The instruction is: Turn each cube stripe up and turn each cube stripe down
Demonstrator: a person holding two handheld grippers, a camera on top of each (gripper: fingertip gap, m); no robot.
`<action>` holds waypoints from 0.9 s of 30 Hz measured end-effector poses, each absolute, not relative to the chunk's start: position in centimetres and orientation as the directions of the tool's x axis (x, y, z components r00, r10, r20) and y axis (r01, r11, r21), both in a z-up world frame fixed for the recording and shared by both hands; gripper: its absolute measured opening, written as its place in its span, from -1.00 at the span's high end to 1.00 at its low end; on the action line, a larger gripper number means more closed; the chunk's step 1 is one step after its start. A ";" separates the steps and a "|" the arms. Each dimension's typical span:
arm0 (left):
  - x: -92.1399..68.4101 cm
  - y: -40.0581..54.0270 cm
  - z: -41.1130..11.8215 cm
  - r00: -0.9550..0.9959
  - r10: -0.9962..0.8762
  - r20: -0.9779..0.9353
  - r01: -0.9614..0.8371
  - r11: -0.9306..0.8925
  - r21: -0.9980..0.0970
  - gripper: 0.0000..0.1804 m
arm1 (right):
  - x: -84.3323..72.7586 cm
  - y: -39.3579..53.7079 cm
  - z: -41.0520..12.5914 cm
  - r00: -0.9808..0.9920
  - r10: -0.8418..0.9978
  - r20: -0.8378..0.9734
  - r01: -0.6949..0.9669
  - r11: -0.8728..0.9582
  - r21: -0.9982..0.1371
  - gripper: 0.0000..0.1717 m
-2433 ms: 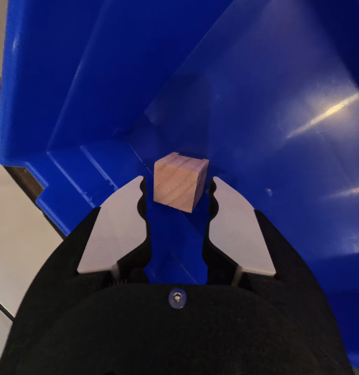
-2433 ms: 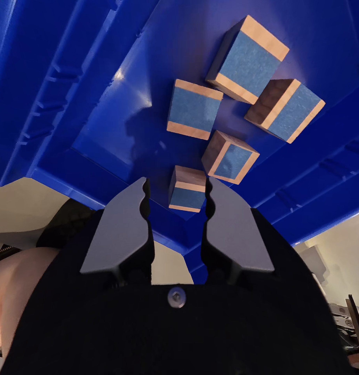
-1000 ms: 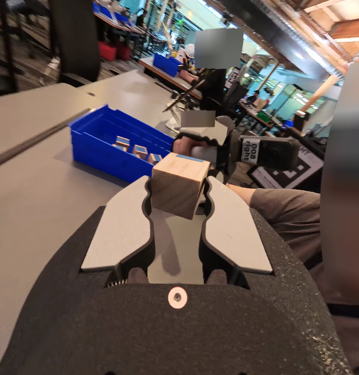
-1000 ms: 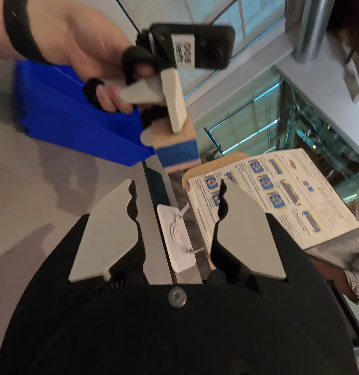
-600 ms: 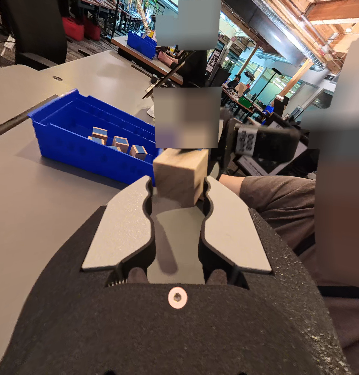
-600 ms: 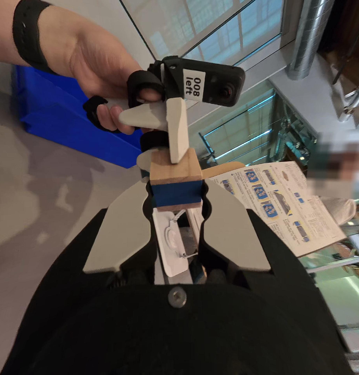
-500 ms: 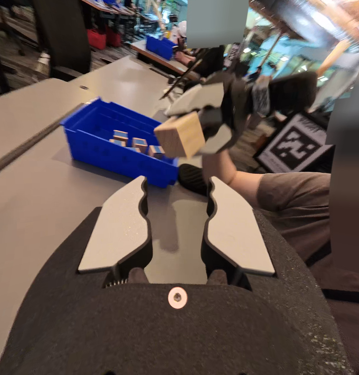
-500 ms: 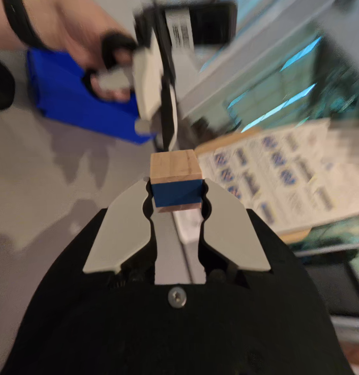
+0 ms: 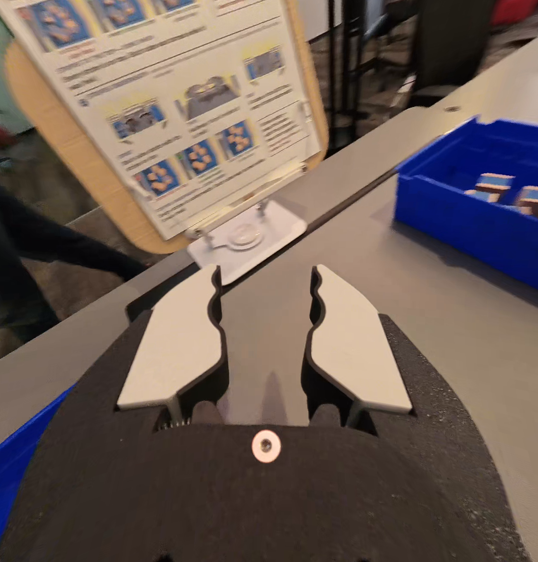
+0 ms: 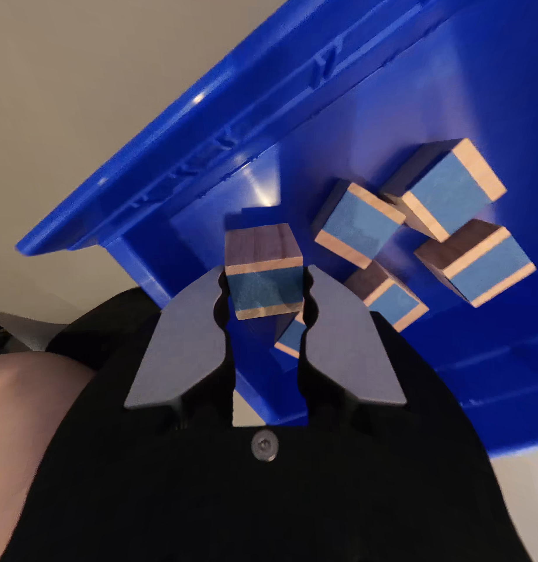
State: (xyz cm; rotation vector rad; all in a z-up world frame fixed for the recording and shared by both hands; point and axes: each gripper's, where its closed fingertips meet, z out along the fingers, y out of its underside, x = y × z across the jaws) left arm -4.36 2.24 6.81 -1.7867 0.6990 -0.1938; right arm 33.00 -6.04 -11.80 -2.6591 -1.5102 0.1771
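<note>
- My right gripper (image 10: 264,292) is clamped on a wooden cube (image 10: 263,273), both pads pressing its sides, the blue tape stripe (image 10: 266,290) facing my camera.
- I hold that cube over the blue bin (image 10: 200,127), near its left wall, clear of the floor as far as I can judge.
- I judge the step in hand to be setting this cube back in the bin with its stripe facing up.
- The next move calls for lowering it onto the bare floor at the left and letting go only once it rests flat, so it does not roll onto another face.
- Four striped cubes (image 10: 357,225) lie loosely clustered to the right of mine, stripes showing; a fifth (image 10: 289,339) peeks out just below my cube, partly hidden by my right finger.
- That half-hidden cube is what stands in the way: coming down too far toward it risks a knock.
- My left gripper (image 9: 265,284) is released, its jaws apart with nothing between them, above the grey counter (image 9: 383,304).
- Ahead of it stands an instruction sheet (image 9: 182,100) on a white base (image 9: 249,243), and the same bin (image 9: 462,213) sits to the right, well apart.
- A second blue edge (image 9: 21,444) shows at the lower left; I cannot tell what it is.
</note>
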 end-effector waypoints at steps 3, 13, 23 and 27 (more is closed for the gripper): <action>-5.9 3.4 5.8 0.844 -0.471 -0.257 -0.393 -0.217 -0.893 0.38 | 33.4 -5.7 -13.0 0.511 0.858 -0.042 0.857 -0.513 -0.043 0.45; -7.6 4.3 5.4 0.870 -0.391 -0.302 -0.414 -0.244 -0.877 0.39 | 34.1 -5.2 -14.8 0.538 0.843 -0.005 0.840 -0.536 0.082 0.45; -8.1 4.4 5.1 0.864 -0.391 -0.319 -0.438 -0.267 -0.858 0.35 | 34.4 -5.1 -14.1 0.589 0.808 0.024 0.805 -0.589 0.074 0.39; -12.6 3.7 6.4 0.881 -0.332 -0.336 -0.444 -0.340 -0.829 0.29 | 35.5 -4.6 -10.0 0.626 0.770 0.125 0.780 -0.620 -0.090 0.39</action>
